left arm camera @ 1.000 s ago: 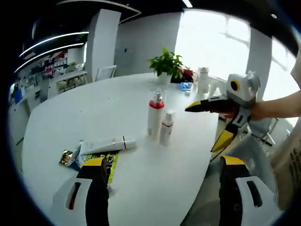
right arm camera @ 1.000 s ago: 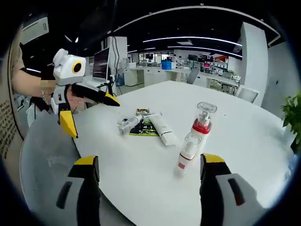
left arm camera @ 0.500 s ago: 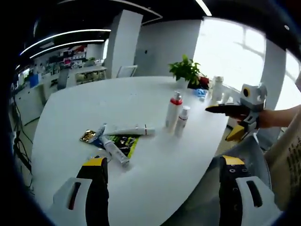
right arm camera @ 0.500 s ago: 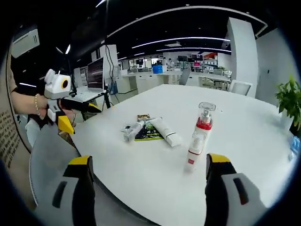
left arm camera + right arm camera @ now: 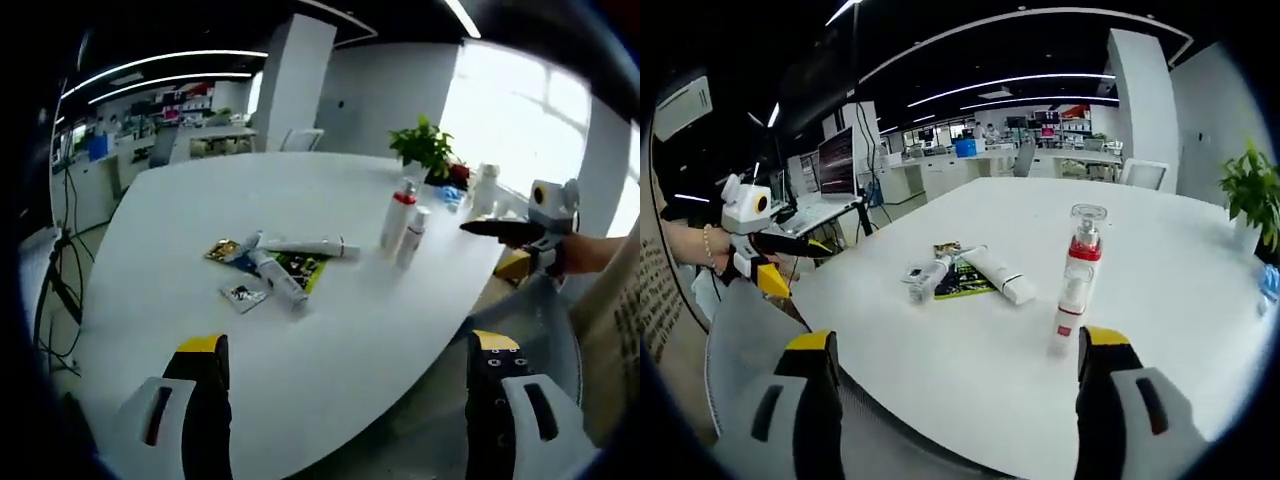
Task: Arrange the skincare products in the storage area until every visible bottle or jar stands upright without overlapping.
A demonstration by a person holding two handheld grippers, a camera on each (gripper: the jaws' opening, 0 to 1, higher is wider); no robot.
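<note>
Status at this frame: both grippers were off the round white table [image 5: 200, 230], nothing held.

Left gripper [image 5: 345, 400]: jaws spread wide, empty, hovering over the near table edge. Right gripper [image 5: 952, 400]: same, jaws wide apart, empty, also back from the edge. In the left gripper view the right gripper [image 5: 535, 235] showed out past the table's rim, with a grey chair seat [image 5: 540, 320] below it; its jaws looked parted there too.

Done so far, judging by how things lay:
- tall white pump bottle with a red collar and clear cap [image 5: 1082, 262] was upright
- shorter white bottle with a white cap [image 5: 1067, 318] was upright just beside it, looked touching or nearly so; couldn't tell which

Left to do:
- white squeeze tube [image 5: 998, 274] was lying flat
- second white tube with a grey cap [image 5: 923, 277] was lying flat, crossing near the first
- both lay on or against a green-and-black flat packet [image 5: 300, 265], so they overlapped
- small dark sachet [image 5: 243, 294] was flat, just beside the pile

The lying pile sat mid-table, apart from the upright pair. A potted green plant [image 5: 425, 150] and a few other containers stood at the far rim; too small to tell what they were.

My read: roughly a third done. Two tubes needed standing up and separating; tubes on caps tip easily.
</note>
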